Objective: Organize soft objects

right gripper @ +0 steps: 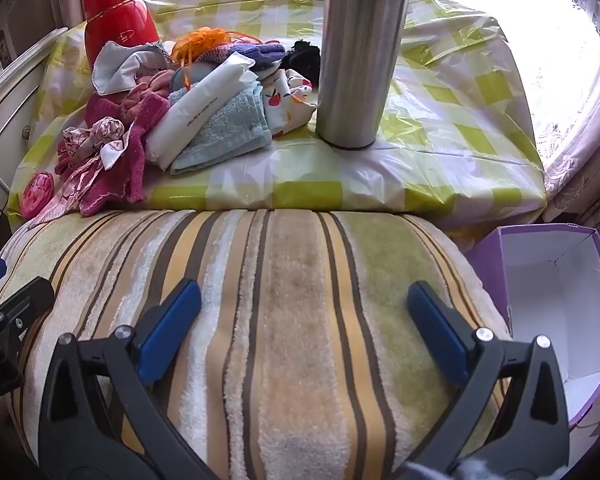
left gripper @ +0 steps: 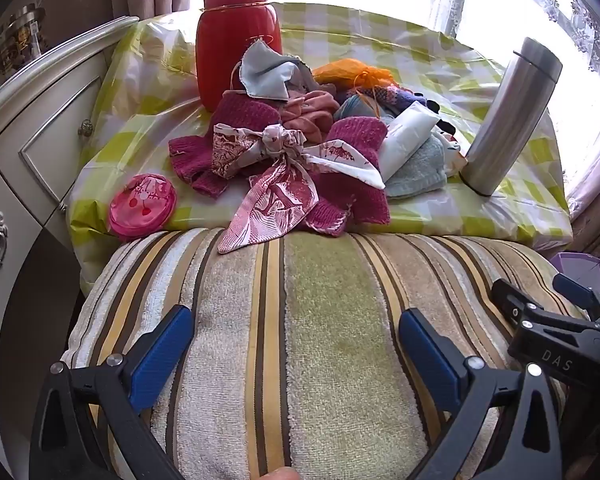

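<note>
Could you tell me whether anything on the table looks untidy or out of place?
Yes: the soft items sit in a jumbled heap, and the knotted red-patterned cloth trails over the table's edge onto the striped towel. Nothing looks spilled or damaged.

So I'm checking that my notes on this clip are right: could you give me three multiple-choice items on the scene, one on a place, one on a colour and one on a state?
1. Where does the steel flask stand?
A. on the checked cloth, right of the fabric pile
B. inside the purple box
C. on the striped towel

2. What colour is the big flask behind the pile?
A. blue
B. red
C. black

3. How do the left gripper and right gripper stand?
A. both shut on cloth
B. one holds the steel flask
C. both open, empty

Answers: 1 A, its base rests on the checked cloth beside the fabric pile. 2 B, its body and cap are red. 3 C, the blue fingers stand apart over the striped towel, nothing between them.
</note>
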`<action>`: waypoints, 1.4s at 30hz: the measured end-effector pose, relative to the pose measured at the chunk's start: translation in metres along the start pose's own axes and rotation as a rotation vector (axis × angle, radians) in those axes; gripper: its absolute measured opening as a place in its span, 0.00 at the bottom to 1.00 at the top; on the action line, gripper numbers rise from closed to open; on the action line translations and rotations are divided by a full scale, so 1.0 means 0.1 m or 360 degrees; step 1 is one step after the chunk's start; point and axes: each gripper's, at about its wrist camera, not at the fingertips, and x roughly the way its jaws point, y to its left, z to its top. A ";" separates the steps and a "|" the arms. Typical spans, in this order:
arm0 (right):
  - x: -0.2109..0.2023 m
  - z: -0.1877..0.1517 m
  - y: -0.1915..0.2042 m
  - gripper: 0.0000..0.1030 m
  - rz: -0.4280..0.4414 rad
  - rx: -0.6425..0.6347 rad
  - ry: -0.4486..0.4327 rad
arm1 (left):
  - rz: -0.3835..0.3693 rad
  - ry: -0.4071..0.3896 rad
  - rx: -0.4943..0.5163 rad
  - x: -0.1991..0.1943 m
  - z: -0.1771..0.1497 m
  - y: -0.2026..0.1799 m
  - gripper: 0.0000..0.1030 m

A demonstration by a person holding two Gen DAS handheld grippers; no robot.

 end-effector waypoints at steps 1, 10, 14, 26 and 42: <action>0.00 0.00 0.00 1.00 0.0001 0.0001 -0.0011 | 0.0001 0.0000 0.0001 0.00 0.00 0.01 1.00; 0.01 0.03 0.03 1.00 0.0006 -0.0011 0.0015 | 0.0022 0.0034 0.0023 0.04 0.01 0.01 1.00; 0.00 0.04 0.01 1.00 0.0048 -0.0034 0.0050 | 0.0028 0.0017 0.0033 0.05 -0.03 -0.01 1.00; -0.02 -0.01 -0.02 1.00 0.0053 -0.0004 0.0012 | 0.0049 -0.0030 0.0029 0.01 -0.03 -0.04 1.00; -0.01 0.00 -0.01 1.00 0.0052 -0.0006 0.0015 | 0.0049 -0.0029 0.0031 0.01 -0.03 -0.03 1.00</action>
